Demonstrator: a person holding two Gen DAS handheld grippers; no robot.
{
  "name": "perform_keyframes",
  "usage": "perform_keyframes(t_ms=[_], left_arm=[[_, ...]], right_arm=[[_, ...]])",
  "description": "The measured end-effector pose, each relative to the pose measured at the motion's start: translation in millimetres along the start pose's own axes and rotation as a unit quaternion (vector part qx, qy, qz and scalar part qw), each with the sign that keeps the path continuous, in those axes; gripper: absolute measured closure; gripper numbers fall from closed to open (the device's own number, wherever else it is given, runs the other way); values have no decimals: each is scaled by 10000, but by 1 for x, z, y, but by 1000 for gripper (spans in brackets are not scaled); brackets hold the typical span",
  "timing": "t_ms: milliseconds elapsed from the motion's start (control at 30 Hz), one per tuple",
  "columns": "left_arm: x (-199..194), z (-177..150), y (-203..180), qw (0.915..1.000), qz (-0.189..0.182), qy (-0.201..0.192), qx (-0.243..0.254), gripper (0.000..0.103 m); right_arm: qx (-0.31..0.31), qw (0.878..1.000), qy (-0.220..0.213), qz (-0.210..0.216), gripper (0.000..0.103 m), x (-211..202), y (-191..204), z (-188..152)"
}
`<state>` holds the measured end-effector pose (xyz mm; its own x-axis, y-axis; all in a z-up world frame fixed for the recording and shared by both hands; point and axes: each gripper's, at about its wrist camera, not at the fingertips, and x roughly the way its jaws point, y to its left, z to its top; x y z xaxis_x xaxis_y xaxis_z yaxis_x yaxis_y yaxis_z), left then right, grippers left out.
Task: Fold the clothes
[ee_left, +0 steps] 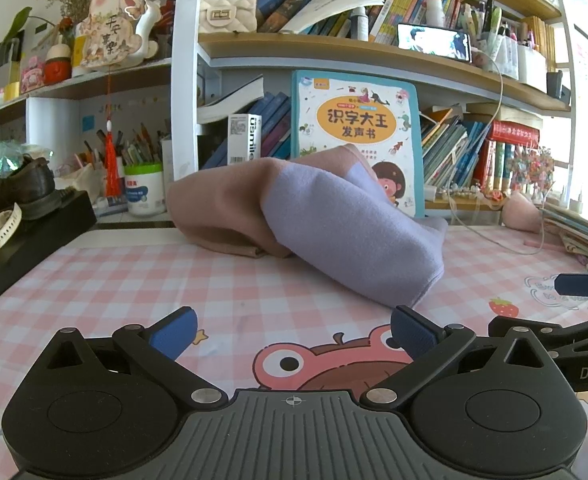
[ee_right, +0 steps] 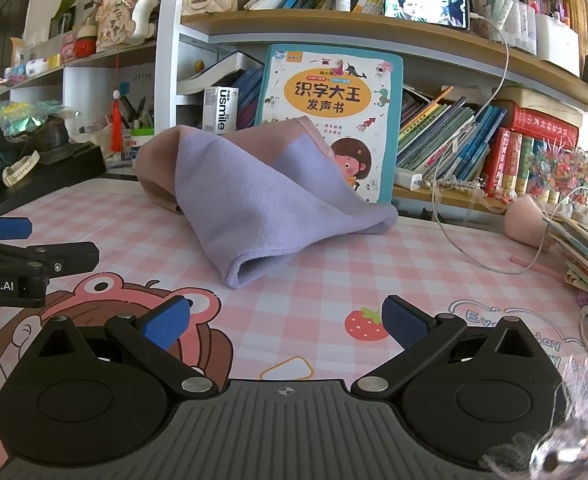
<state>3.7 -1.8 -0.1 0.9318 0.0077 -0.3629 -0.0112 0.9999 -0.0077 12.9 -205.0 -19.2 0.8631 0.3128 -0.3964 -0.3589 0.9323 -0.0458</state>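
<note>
A lilac and dusty-pink garment (ee_left: 314,220) lies bunched in a loose heap on the pink checked desk mat (ee_left: 134,280), toward the far edge. In the right wrist view the garment (ee_right: 262,196) shows a rolled lilac corner pointing at me. My left gripper (ee_left: 294,332) hovers just in front of it, open, nothing between its blue pads. My right gripper (ee_right: 286,320) is open too and holds nothing, a short way short of the cloth. Each gripper shows at the edge of the other's view: the right gripper (ee_left: 582,292) and the left gripper (ee_right: 14,256).
A picture book (ee_left: 358,132) leans upright right behind the cloth, against crowded bookshelves. A black box (ee_left: 34,240) with a shoe and a watch sits at left. A white cable (ee_right: 474,232), a pink pouch (ee_right: 528,220) and stacked books (ee_right: 586,256) lie at right.
</note>
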Motion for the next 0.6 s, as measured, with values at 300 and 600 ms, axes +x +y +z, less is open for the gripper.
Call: perform_keyframes(t_ms=[300, 600], left_arm=[[1, 0, 0, 10000, 12, 19, -6, 0], [1, -1, 0, 10000, -2, 9, -10, 0]], right_arm=[[2, 10000, 5, 16, 0, 0, 0, 0], [12, 10000, -39, 35, 0, -2, 0, 0]])
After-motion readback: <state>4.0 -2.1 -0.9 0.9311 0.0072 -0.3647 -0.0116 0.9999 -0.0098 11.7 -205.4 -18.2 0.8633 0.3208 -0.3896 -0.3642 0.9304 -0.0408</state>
